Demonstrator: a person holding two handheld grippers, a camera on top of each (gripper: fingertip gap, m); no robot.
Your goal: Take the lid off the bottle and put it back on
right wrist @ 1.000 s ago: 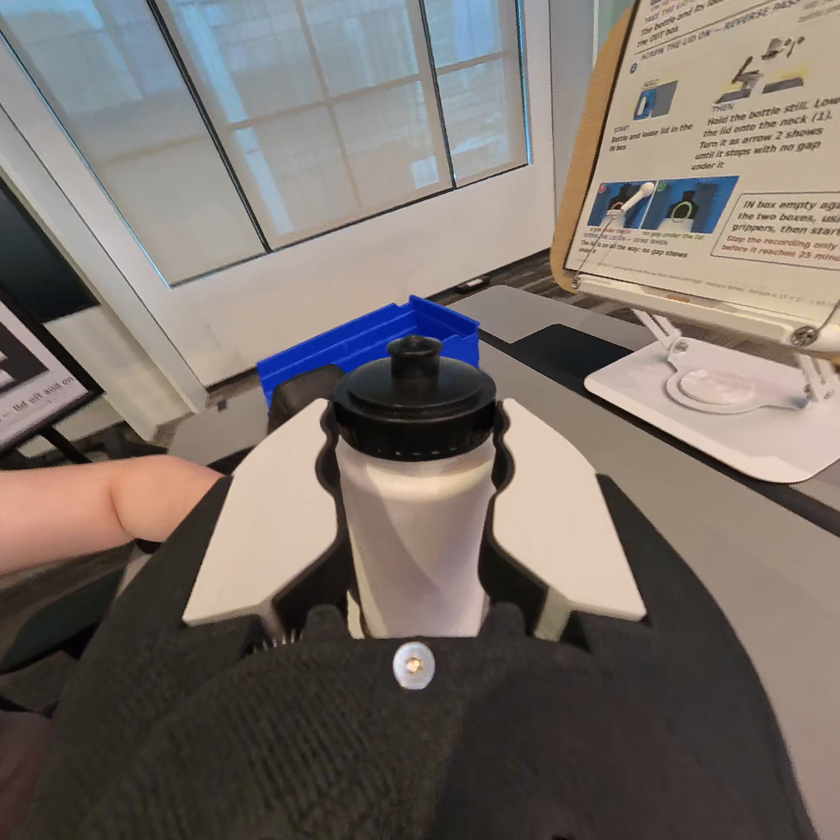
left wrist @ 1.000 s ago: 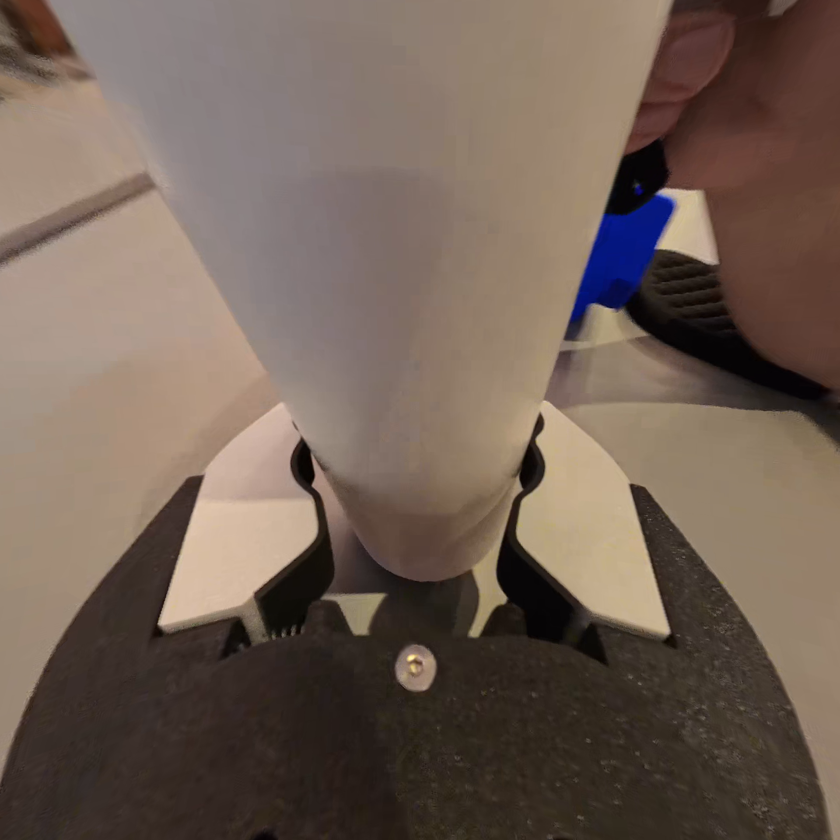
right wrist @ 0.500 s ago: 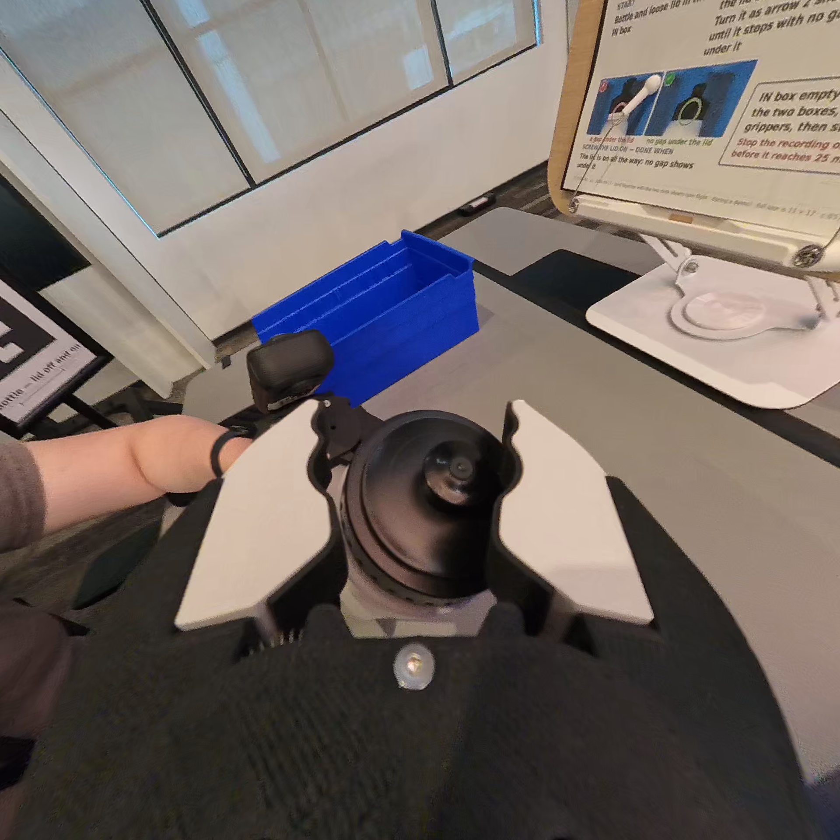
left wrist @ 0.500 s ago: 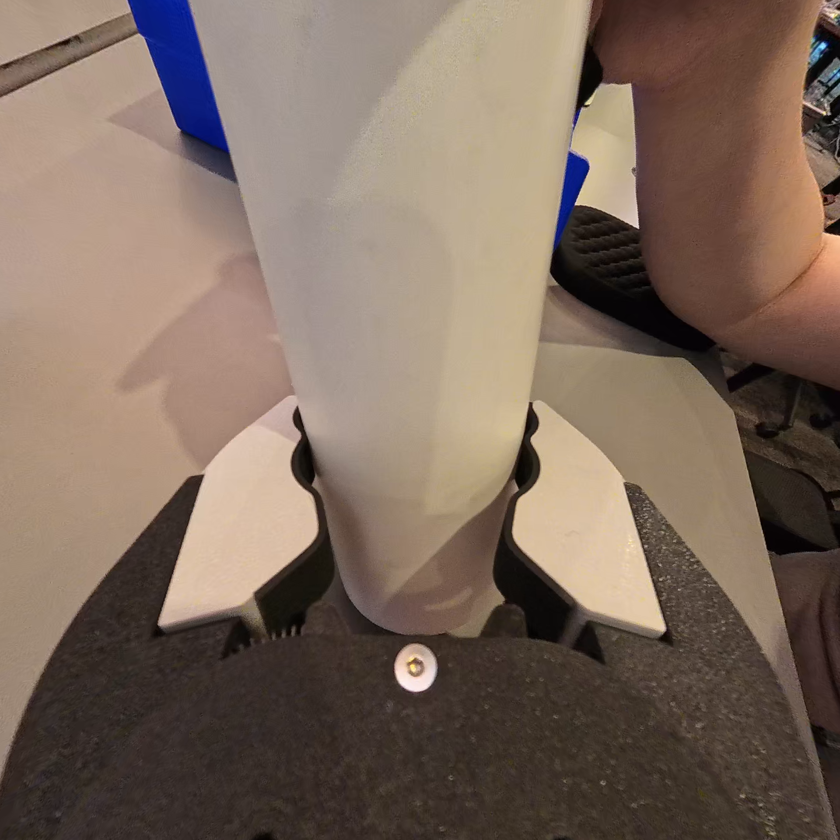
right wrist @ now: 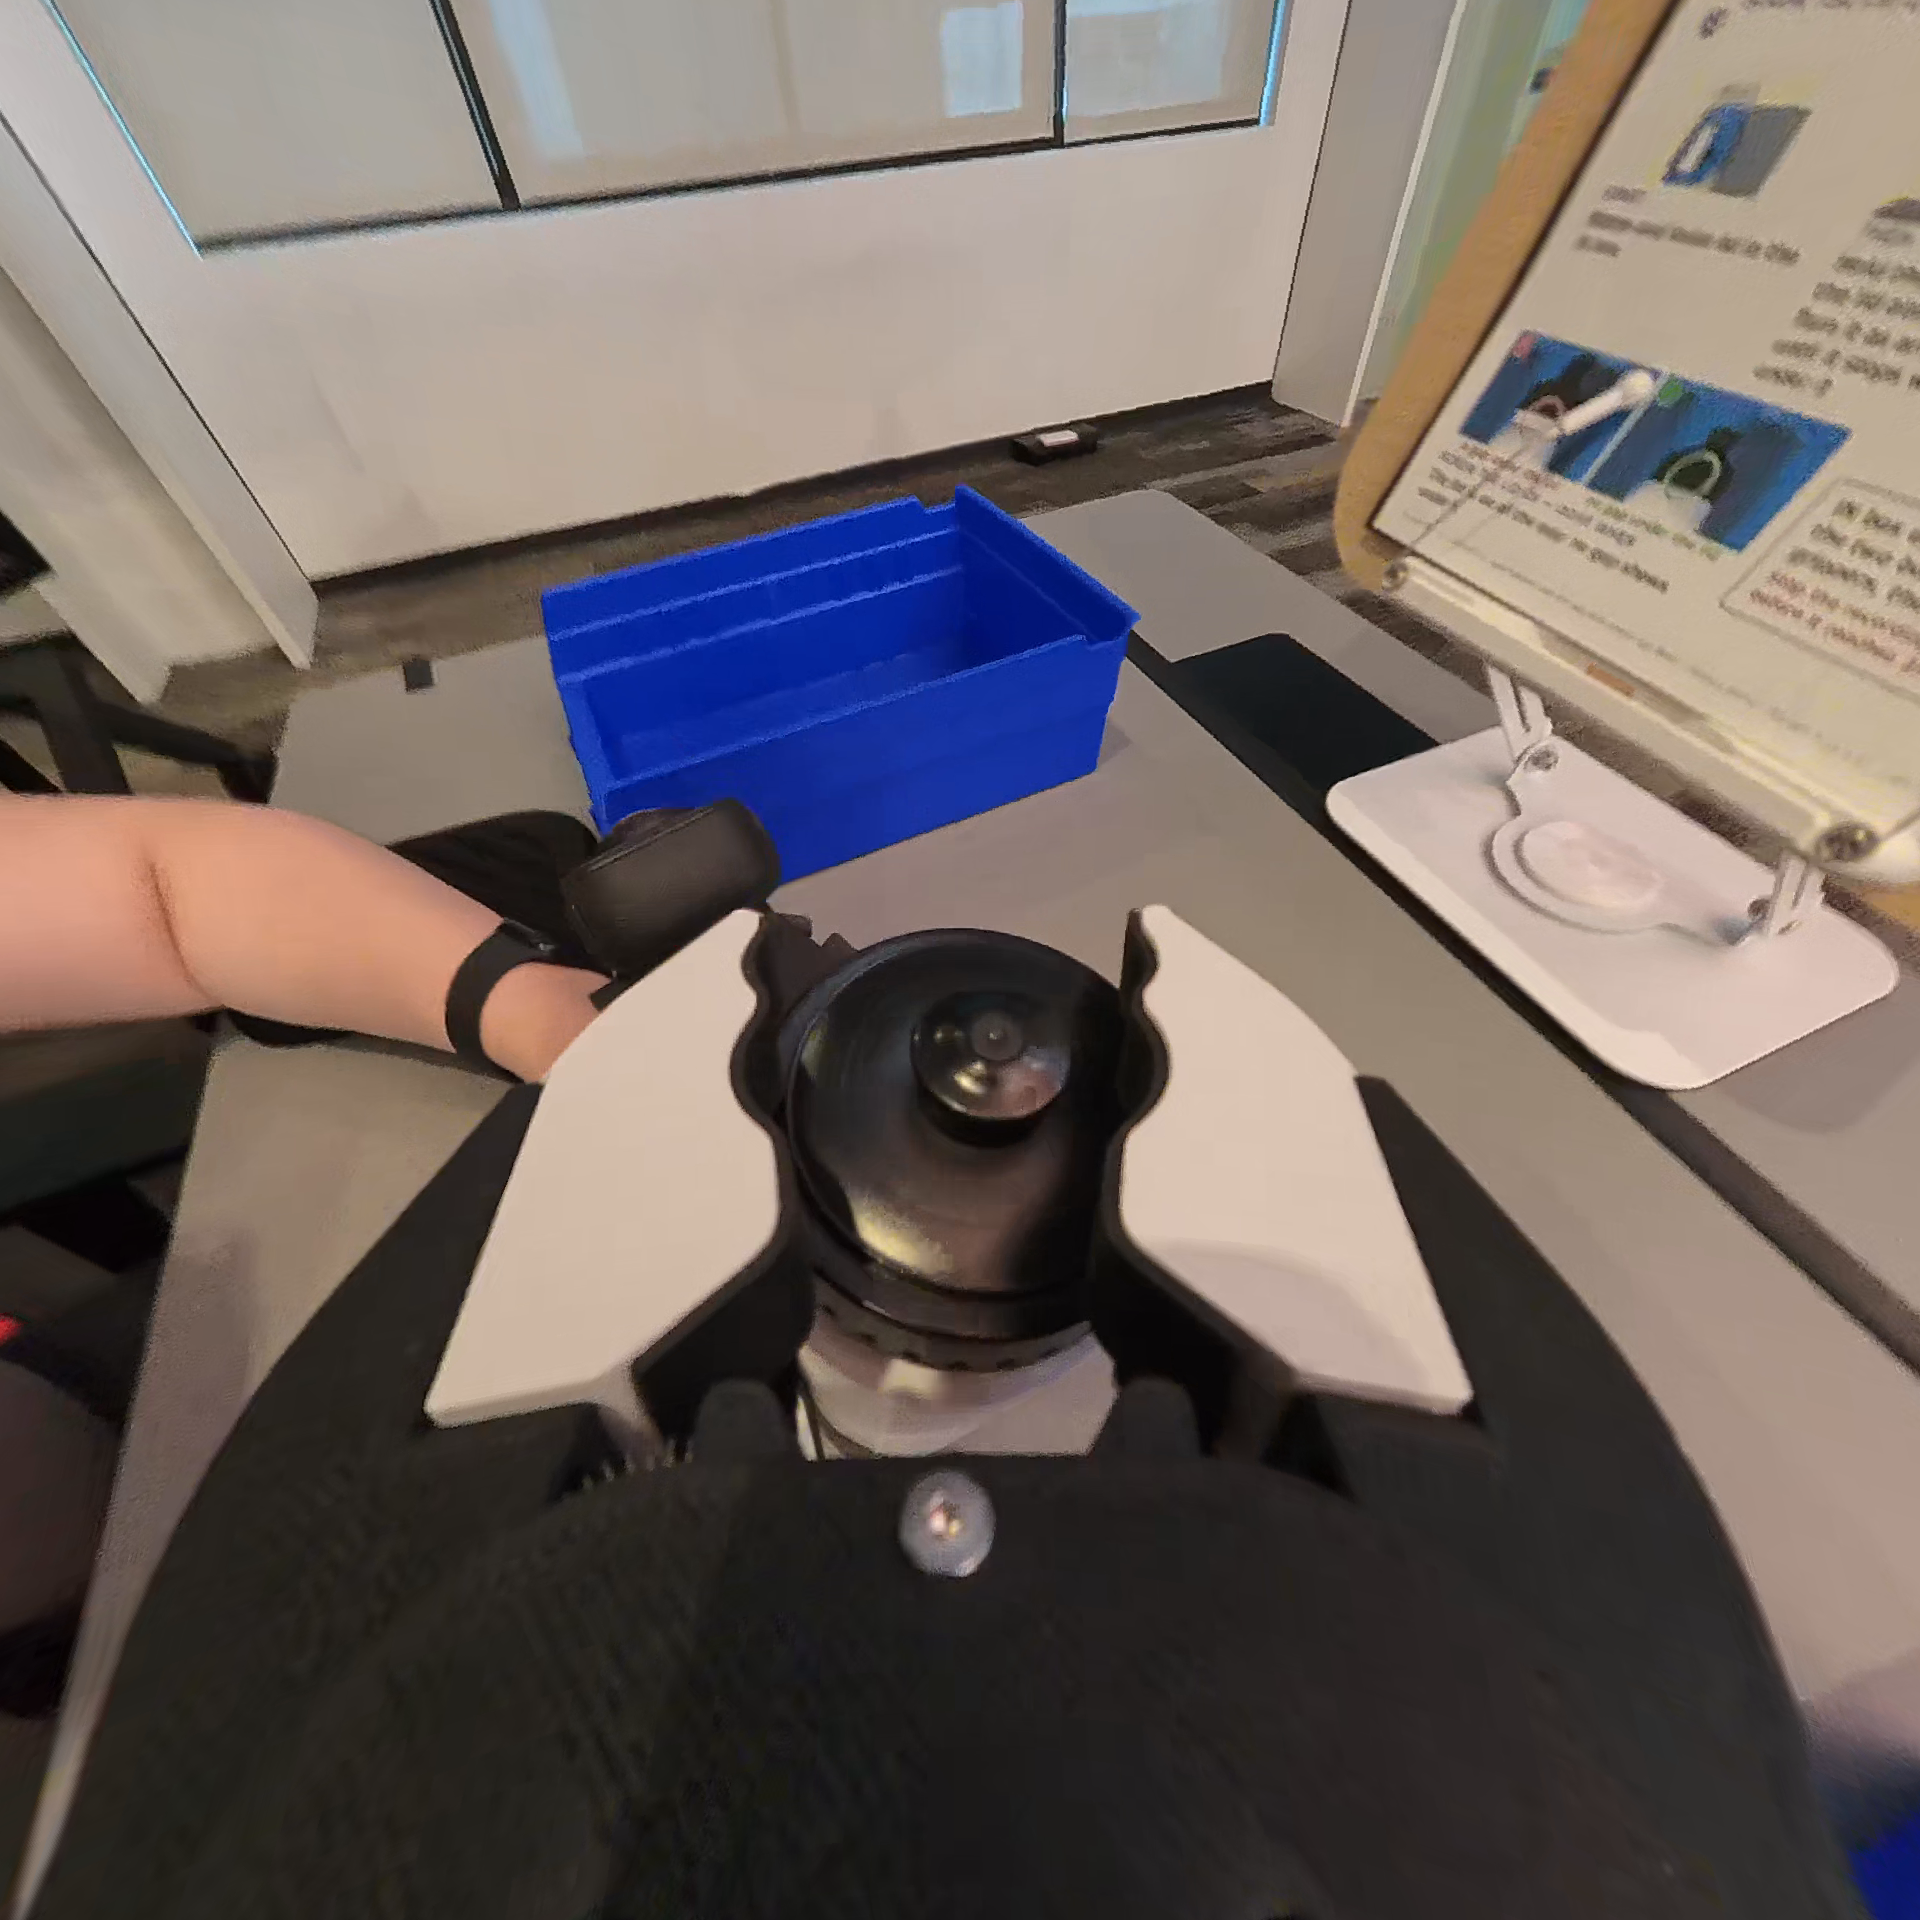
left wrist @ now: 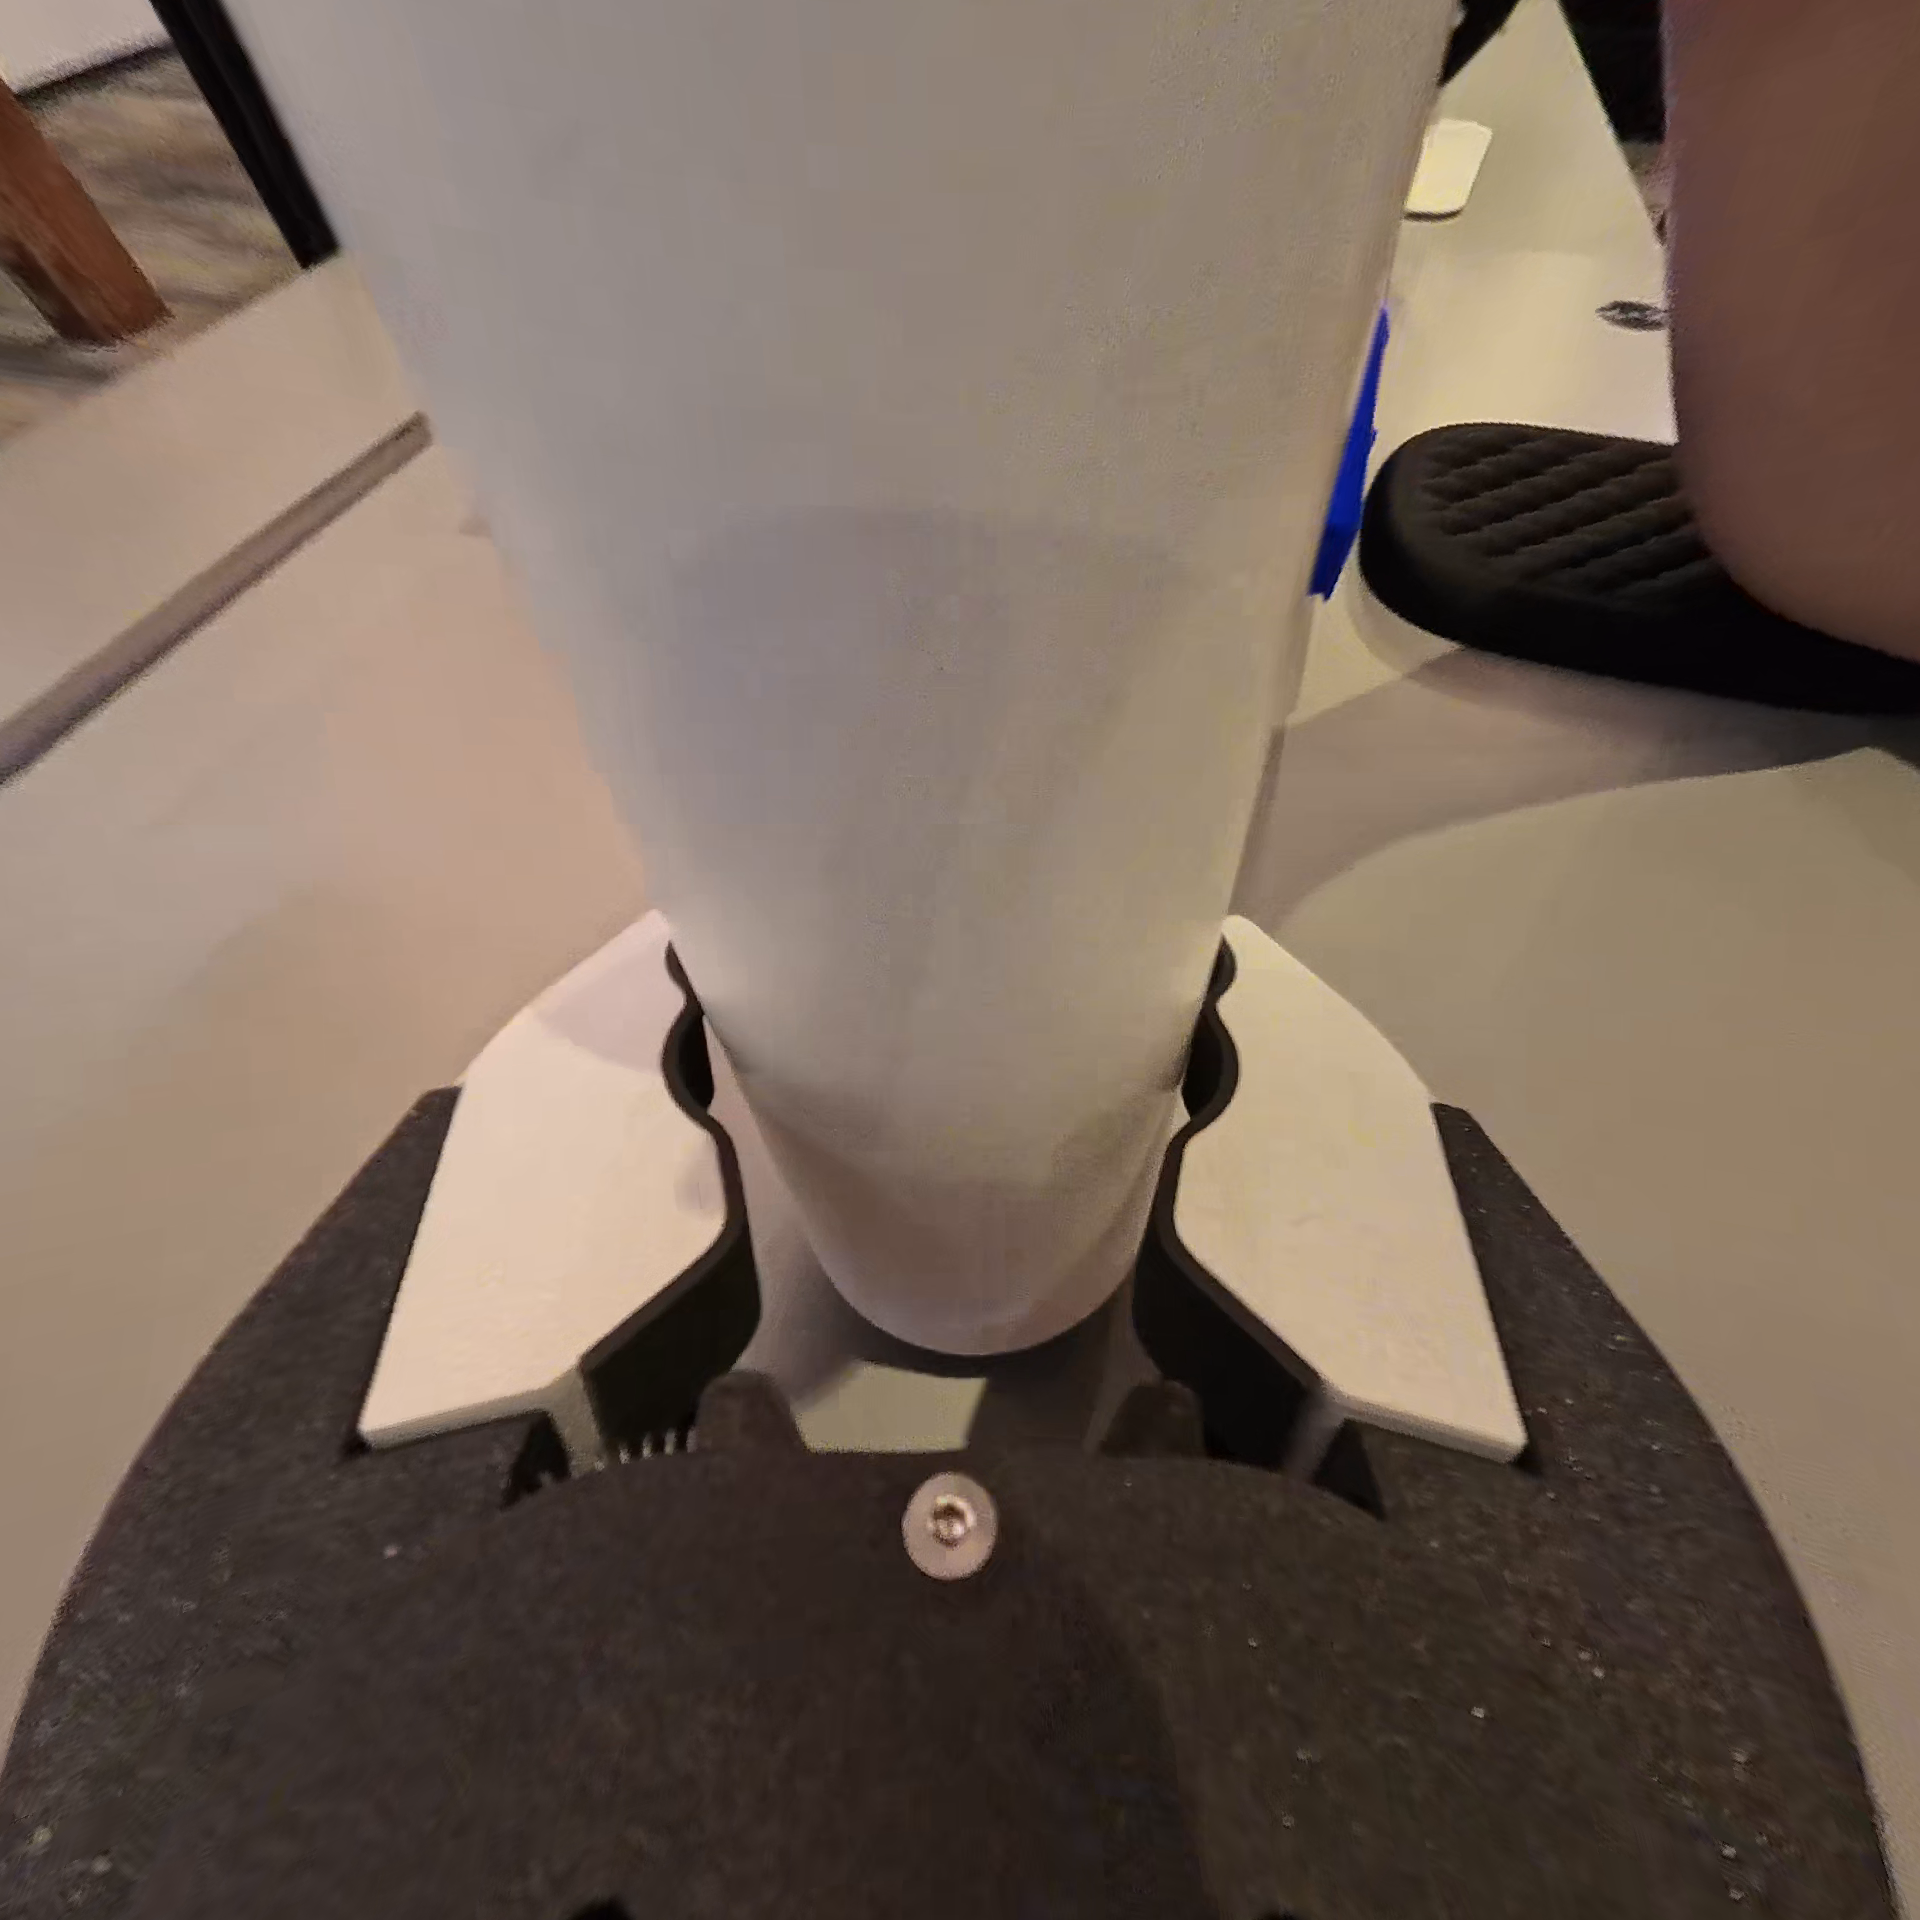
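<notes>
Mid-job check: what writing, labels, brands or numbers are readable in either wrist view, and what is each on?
Instruction sheet on the white stand: printed text and pictures, partly motion-blurred; I don't quote writing.
White bottle: no writing visible on the side that shows.
Black lid: none visible.
Blue bin: none visible.

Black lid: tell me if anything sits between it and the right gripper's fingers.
Nothing visible does. The right gripper is closed around the black lid, which sits on the white bottle; the left gripper clamps the bottle's lower end. The blue bin stands well behind on the table.
</notes>
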